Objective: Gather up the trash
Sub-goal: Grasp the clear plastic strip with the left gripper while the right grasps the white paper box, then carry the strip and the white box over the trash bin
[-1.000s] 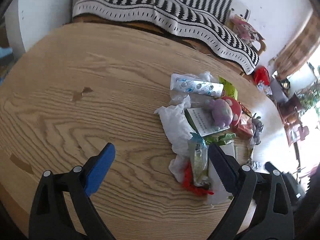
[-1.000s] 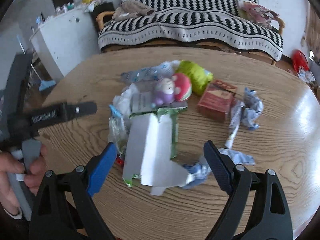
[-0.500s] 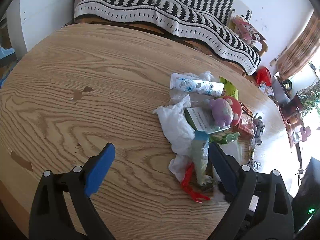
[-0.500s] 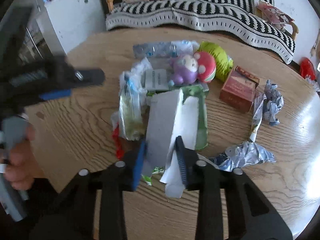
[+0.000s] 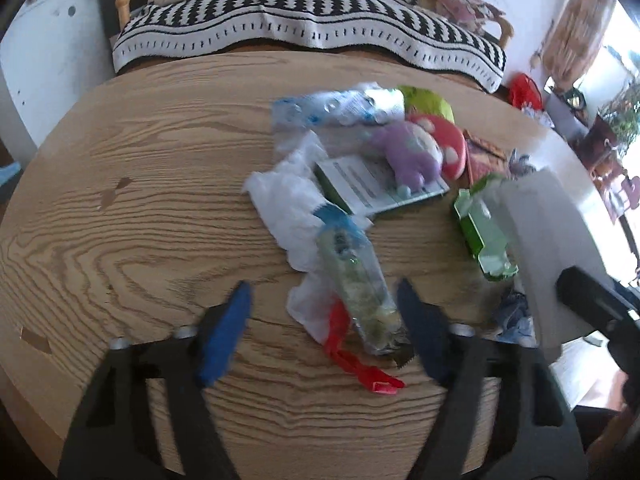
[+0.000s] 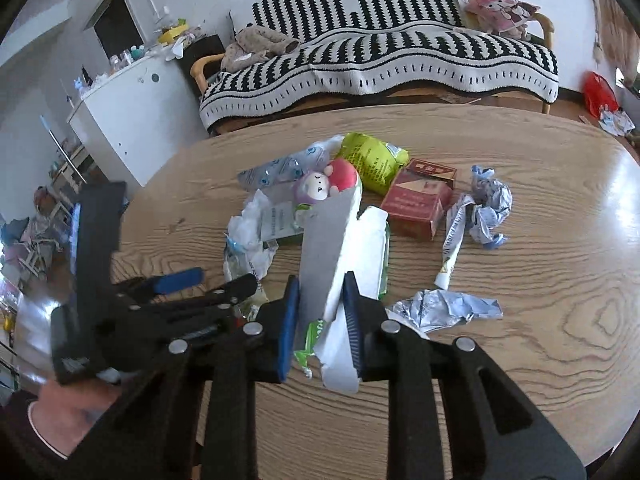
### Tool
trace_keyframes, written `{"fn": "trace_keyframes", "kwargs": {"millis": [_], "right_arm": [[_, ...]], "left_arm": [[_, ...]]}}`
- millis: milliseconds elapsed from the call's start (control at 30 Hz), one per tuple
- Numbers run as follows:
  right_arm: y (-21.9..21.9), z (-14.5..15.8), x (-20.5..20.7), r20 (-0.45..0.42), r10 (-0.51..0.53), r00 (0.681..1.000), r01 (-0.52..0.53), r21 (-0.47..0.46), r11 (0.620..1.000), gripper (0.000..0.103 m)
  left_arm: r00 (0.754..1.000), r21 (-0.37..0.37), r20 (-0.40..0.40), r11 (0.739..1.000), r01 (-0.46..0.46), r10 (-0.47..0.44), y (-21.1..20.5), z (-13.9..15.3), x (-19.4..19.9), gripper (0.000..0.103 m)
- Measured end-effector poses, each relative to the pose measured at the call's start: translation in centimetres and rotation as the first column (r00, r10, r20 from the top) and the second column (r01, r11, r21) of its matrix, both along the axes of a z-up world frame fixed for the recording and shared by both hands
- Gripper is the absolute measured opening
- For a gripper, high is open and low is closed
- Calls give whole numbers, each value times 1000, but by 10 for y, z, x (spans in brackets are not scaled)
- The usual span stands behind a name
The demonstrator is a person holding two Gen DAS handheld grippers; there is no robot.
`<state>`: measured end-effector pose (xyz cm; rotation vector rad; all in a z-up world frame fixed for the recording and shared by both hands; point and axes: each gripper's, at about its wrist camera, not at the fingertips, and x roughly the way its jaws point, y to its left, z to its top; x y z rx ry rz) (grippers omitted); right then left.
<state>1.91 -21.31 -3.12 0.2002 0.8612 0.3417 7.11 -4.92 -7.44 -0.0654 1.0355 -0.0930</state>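
The right gripper (image 6: 320, 316) is clamped on a flattened grey-and-white carton (image 6: 340, 248) with green print, holding it tilted up above the wooden table (image 6: 540, 280), just in front of the red box (image 6: 420, 204) and the purple plush toy (image 6: 314, 188). The left gripper (image 5: 326, 320) hangs spread wide and holds nothing, its blue pads either side of a clear plastic wrapper (image 5: 356, 276) that lies on white crumpled plastic (image 5: 292, 196), on the near side of the plush toy.

Grained wooden table (image 6: 540, 240); crumpled foil wrapper (image 6: 446, 305); matt grey cardboard carton (image 6: 324, 248).
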Motion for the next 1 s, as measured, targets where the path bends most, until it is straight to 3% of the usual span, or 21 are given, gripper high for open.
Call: {"fn": "trace_keyframes", "kwargs": {"millis": [67,133,233,767,1000], "right_arm": [[0,2,0,2,-2,1000,2,0,1000,23],[-1,4,-2,7,-1,1000,1,0,1000,23],[-2,6,-1,10,-2,1000,2,4,1000,23],[-16,19,-7,37,-38,999,38,18,999,23],[-87,50,-32,85,-167,982,167,15,986,23]], "left_arm": [[1000,-16,-3,1000,-1,1,-3,-1,-1,29],[1000,-35,1,999,-4,4,-2,3,-4,17],[999,-67,35,998,-9,11,2,14,-11,9],[991,-191,129,982,-1,26,24,51,-19,8],[980,-175,166,975,136,-107,-34,76,-24,8]]}}
